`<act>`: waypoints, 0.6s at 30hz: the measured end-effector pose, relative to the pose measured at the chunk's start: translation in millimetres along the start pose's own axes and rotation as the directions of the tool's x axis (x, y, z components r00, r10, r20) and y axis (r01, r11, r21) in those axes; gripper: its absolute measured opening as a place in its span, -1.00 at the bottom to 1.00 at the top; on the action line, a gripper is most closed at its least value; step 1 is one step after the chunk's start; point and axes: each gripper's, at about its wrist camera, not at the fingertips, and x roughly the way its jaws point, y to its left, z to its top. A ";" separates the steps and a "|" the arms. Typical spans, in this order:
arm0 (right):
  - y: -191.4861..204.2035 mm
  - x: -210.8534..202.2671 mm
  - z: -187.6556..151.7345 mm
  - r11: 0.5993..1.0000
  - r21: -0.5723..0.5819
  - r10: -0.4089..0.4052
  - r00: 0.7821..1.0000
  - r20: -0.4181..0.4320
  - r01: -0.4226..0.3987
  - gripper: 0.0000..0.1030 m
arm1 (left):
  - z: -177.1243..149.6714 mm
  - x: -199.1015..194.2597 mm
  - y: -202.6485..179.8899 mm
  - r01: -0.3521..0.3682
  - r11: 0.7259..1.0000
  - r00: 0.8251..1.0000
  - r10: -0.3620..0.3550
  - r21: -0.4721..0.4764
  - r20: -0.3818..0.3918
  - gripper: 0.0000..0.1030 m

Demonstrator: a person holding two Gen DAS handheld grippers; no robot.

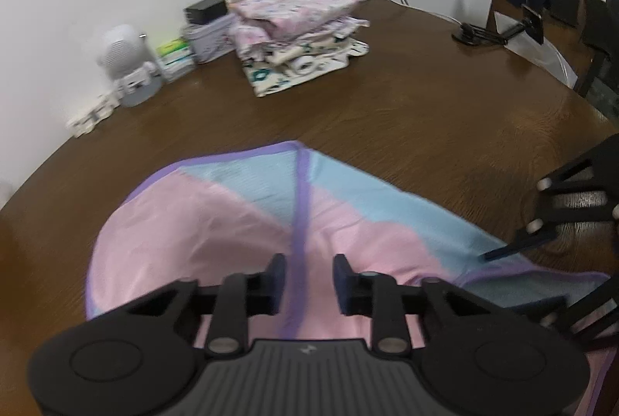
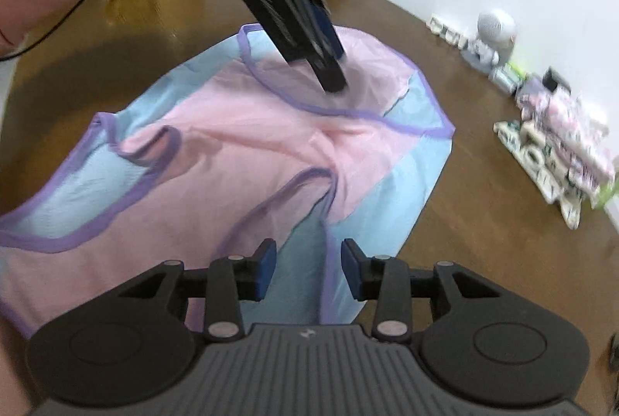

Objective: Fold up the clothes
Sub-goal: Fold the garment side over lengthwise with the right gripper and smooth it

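1. While angled down over the garment (image 1: 232,222), holding nothing: left claw (image 1: 309,280), pads parted partway, purple trim (image 1: 300,222) running between them but not pinched.
2. Seen from the right wrist: same left claw (image 2: 333,83) with tips down at the pink middle of the garment (image 2: 232,145); too blurred to tell whether touching or just above.
3. Right claw (image 2: 309,269): likewise partway open, empty, poised over the near blue panel beside a purple-edged opening (image 2: 309,184).
4. Garment itself: spread on the table (image 1: 425,106), rumpled, one edge turned over the pink, creases through the middle.
5. Farther off: stack (image 1: 298,29) of folded clothes at the back of the table, well apart from the garment.
6. Step in hand, as a judgement: laying out and smoothing before the first fold, or picking grip points for it; no fold finished.
7. Next move calls for: closing each claw on a trim edge, one per side, lifting together, carrying the edge across evenly. Risk: thin cloth slipping or bunching if only one layer is caught.
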 end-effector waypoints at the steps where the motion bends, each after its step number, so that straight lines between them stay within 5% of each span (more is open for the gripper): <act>1: -1.0 5.2 1.9 1.000 -0.013 -0.003 1.000 0.000 0.003 -0.39 | 3.3 4.0 -5.3 -0.003 1.000 1.000 0.003 0.001 -0.006 -0.54; 6: -10.2 16.7 4.5 0.999 -0.026 0.022 1.000 0.005 -0.022 -0.92 | 8.1 20.5 -13.2 -0.023 1.000 0.998 0.023 -0.010 -0.052 -0.54; 18: -31.1 -9.9 -31.4 0.999 -0.036 0.031 0.999 -0.022 -0.032 -0.92 | 3.1 43.4 -2.9 -0.067 0.996 0.991 0.060 -0.053 -0.118 -0.57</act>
